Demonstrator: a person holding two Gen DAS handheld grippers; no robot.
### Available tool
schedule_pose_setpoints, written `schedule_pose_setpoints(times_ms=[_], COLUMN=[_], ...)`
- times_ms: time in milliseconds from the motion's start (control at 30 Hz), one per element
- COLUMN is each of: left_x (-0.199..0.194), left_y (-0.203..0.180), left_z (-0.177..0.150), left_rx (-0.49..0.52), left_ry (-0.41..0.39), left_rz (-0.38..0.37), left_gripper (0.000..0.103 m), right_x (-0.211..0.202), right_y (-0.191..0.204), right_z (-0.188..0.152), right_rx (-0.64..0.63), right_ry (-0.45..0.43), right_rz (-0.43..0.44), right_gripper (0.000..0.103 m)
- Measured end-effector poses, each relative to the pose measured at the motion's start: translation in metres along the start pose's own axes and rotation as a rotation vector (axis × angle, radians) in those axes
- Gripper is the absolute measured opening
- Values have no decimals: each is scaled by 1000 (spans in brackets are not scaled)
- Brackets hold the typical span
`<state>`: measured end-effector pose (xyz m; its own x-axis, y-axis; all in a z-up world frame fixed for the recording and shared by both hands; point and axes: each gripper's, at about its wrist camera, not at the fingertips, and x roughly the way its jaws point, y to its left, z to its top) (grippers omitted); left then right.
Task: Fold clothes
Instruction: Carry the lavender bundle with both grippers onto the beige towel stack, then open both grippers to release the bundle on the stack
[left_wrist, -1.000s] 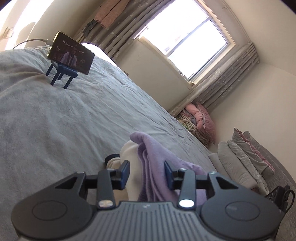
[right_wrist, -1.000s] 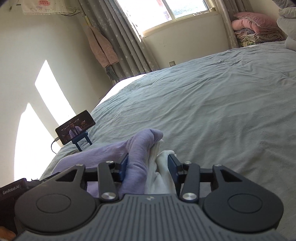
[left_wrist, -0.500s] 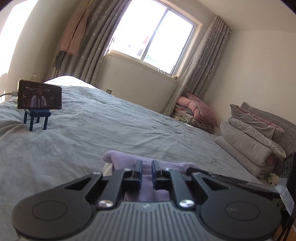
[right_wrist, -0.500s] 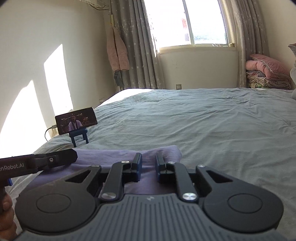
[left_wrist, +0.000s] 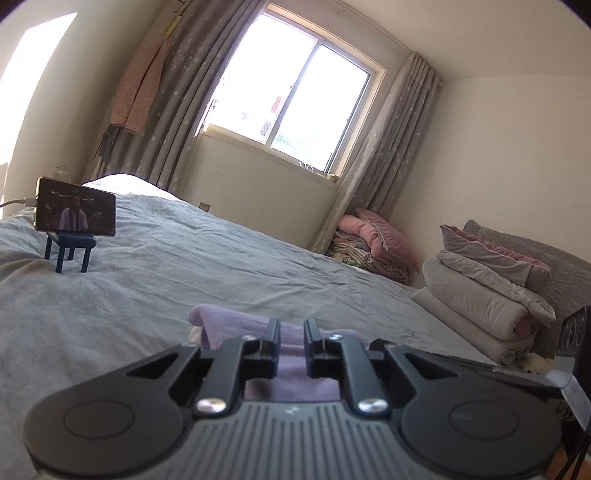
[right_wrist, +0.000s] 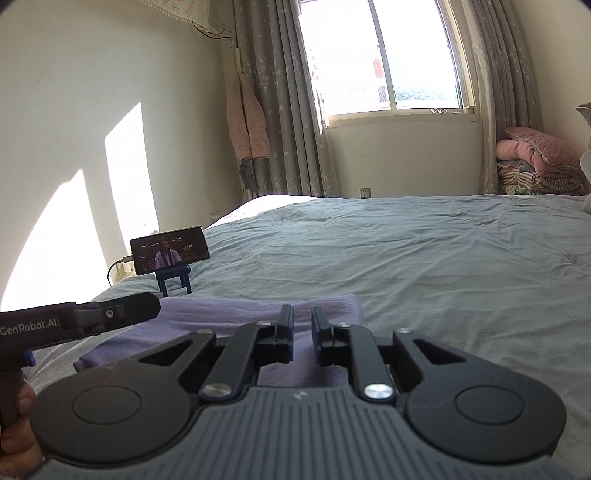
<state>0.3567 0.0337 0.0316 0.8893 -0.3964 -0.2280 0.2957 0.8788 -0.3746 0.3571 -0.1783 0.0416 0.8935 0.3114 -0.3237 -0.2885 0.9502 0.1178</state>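
A lilac garment (left_wrist: 236, 321) lies folded flat on the grey bed (left_wrist: 184, 266), with a bit of white cloth showing at its left edge. In the right wrist view the same garment (right_wrist: 229, 314) spreads to the left. My left gripper (left_wrist: 290, 332) sits low over the garment with its jaws a narrow gap apart and nothing between them. My right gripper (right_wrist: 302, 325) is just above the garment's right part, jaws likewise a narrow gap apart and empty. The left gripper's body (right_wrist: 74, 321) shows at the left of the right wrist view.
A phone on a small blue stand (left_wrist: 74, 221) is on the bed at the left, also in the right wrist view (right_wrist: 170, 254). Folded quilts (left_wrist: 484, 291) are stacked at the right. A pile of bedding (left_wrist: 373, 243) sits under the window.
Both grippers let go of the lilac garment, which now lies flat on the bed. Their jaws narrowed from wide apart to a small gap, and both views levelled out.
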Motion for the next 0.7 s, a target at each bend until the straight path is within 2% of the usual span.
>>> schedule_pose_setpoints(times_ms=[133, 200, 433, 700], left_x=[3, -4, -34, -53], left_y=[-9, -5, -2, -6], left_z=[-10, -17, -30, -42], left_rx=[86, 93, 102, 60], left_ry=[59, 60, 53, 100], left_rz=[10, 8, -6, 1], left_gripper=[12, 13, 14, 18], right_x=[3, -5, -38, -56], right_y=[5, 2, 1, 4], right_z=[-10, -16, -28, -35], right_rx=[-28, -27, -20, -17], right_ry=[20, 13, -15, 26], right_rz=[-21, -12, 30, 40], right_gripper=[15, 15, 15, 15])
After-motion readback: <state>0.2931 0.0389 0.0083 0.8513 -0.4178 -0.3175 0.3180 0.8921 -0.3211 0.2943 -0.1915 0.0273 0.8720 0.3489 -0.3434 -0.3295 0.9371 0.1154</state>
